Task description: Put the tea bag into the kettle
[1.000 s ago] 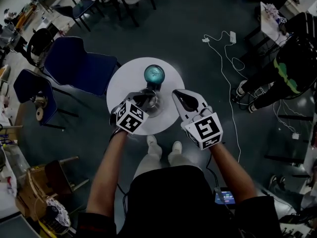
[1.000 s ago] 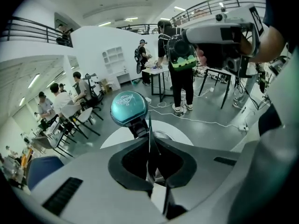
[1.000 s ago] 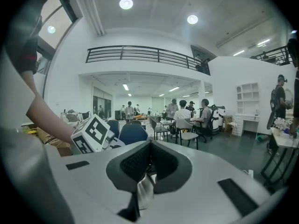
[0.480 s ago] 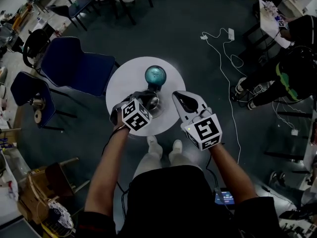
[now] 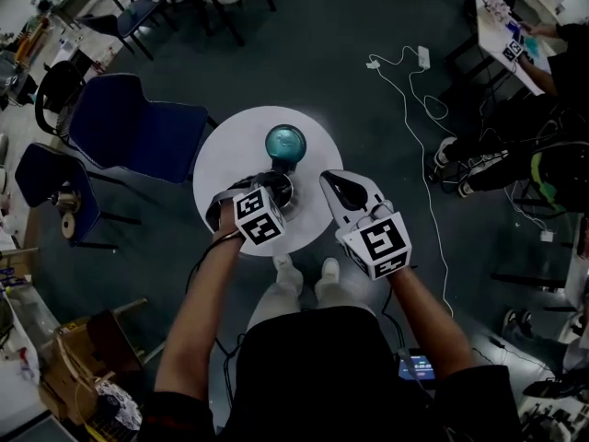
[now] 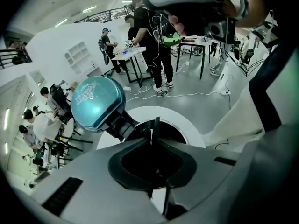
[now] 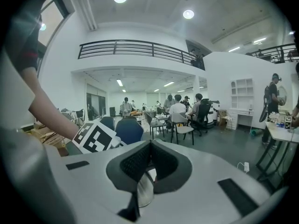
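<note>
Tea bag: in the left gripper view it appears as a thin dark strip, edge-on, standing up from between the jaw tips. It is too thin there to make out paper, string or tag. Left gripper: jaws nearly together, pads pinching that strip. The gripper is poised above the kettle, whose dark round mouth shows just beyond and below the tips.

Current step, as judged: the bag is positioned over the opening and has not yet been released. Next move: lower the tips until the bag hangs inside the rim, then part the jaws. A light, flat item may cling to a pad or drift, so release low and centred on the mouth.

Right gripper: jaws together, nothing visible between the tips. It is held at the table's right edge, beside the kettle and apart from it.

Materials and shapes:
- The kettle body is rounded with a shiny, metallic-looking wall. It stands about mid-way on the round table, slightly toward the near edge.
- A glossy teal dome joins the kettle rim by a dark neck on the far-edge side. It may be the lid swung open, but this cannot be confirmed.
- The table top is smooth and white.
- The jaw pads are dark and finely ribbed, and the gripper shells are smooth, light plastic.
</note>
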### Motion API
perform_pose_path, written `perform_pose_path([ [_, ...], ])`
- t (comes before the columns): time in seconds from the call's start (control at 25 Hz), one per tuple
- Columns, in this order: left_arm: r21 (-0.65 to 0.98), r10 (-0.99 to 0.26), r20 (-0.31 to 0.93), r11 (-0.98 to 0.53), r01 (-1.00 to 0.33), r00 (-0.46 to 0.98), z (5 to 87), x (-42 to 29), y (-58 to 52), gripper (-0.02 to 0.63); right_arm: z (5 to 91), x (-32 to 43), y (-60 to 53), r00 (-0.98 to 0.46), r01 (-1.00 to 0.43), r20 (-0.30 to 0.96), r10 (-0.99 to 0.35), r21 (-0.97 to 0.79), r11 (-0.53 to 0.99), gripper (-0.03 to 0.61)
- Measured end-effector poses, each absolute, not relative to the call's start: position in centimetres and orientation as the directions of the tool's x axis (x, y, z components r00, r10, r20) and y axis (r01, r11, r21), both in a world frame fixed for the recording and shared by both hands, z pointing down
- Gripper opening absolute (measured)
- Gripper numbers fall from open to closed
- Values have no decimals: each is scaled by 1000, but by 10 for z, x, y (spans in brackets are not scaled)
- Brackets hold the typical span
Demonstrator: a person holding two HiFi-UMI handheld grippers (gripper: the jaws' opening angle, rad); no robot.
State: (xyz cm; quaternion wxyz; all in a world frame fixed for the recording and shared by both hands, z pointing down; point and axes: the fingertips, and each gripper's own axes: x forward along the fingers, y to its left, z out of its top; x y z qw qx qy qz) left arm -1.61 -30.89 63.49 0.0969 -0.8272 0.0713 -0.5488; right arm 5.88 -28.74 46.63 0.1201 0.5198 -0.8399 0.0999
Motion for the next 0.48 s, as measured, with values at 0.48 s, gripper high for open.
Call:
perform_pose_path([
  [0.48,-216,-198,888,-976,-3,415,644,-12,-311,31,479,71,-291,-390,-917,331,-859,-50,397,17],
])
